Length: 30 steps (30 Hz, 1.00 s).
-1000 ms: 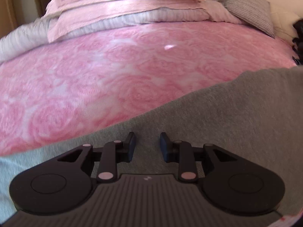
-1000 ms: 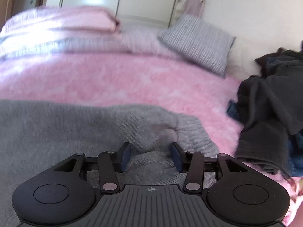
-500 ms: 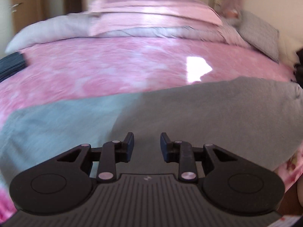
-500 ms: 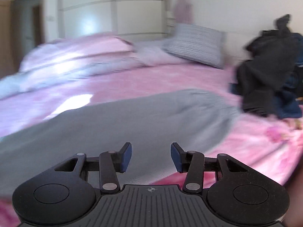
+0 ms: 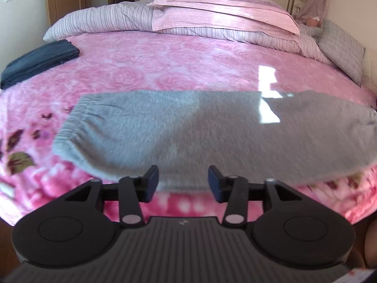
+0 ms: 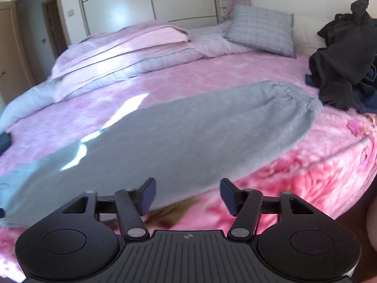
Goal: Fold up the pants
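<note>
The grey fleece pants (image 5: 188, 127), folded lengthwise, are laid flat across the pink rose-patterned blanket (image 5: 165, 66). Both the left gripper (image 5: 182, 184) and right gripper (image 6: 187, 195) are held released, empty, near its edge. A crosswise fold is judged next: one end must be grasped.

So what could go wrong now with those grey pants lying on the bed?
Three things, perhaps. The grey pants lie close to the near edge of the pink blanket, so a careless tug might pull them off the bed. Both the left tongs and the right tongs are open and hold nothing, so a pinch may catch the fluffy blanket too. The dark clothes pile lies near one end of the pants and could get snagged.
</note>
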Tool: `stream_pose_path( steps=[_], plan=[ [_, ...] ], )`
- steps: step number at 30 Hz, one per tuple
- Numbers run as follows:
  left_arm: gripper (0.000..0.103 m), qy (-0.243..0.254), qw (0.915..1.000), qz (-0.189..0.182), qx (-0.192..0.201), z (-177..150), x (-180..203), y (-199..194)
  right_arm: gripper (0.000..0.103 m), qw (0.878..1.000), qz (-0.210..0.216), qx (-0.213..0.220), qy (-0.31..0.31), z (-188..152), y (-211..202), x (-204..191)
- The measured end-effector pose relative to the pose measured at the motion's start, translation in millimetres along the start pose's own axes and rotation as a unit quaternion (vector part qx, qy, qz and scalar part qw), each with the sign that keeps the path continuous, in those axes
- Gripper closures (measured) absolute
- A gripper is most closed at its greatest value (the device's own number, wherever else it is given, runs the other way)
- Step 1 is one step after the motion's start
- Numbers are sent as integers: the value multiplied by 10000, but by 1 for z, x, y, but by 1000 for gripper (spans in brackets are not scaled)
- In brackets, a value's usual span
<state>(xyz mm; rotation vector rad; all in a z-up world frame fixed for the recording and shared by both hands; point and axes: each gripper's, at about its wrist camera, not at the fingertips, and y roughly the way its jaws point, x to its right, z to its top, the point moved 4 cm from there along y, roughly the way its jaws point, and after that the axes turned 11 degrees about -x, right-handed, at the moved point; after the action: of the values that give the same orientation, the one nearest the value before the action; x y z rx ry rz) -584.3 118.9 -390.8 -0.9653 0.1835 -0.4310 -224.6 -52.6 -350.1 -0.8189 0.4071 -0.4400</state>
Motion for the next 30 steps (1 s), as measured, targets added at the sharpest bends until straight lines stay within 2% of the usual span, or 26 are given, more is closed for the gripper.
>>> stream_pose_path(
  steps=[2, 5, 11, 13, 15, 16, 30],
  plan=[
    [52, 114, 9999, 85, -12, -7, 6, -15, 41, 9999, 49, -116, -33, -14, -7, -18],
    [52, 256, 9996, 140, -17, -18, 16, -32, 40, 9996, 71, -181, -211, -29, -25, -39],
    [51, 414, 9991, 73, -46, -36, 35, -51, 39, 9986, 74, -210, -490, -43, -45, -53],
    [51, 458, 9989, 59, -29, -39, 39, -57, 39, 9982, 95, -185, -565, -46, -53, -56],
    [43, 498, 9987, 46, 9, -42, 43, -62, 39, 9979, 125, -181, -602, -48, -58, -57],
    [42, 531, 9986, 57, 46, -43, 46, -64, 39, 9978, 137, -161, -621, -50, -61, -59],
    [42, 986, 9945, -30, 343, -60, 66, -91, 39, 9970, 181, 37, -753, -69, -86, -62]
  ],
)
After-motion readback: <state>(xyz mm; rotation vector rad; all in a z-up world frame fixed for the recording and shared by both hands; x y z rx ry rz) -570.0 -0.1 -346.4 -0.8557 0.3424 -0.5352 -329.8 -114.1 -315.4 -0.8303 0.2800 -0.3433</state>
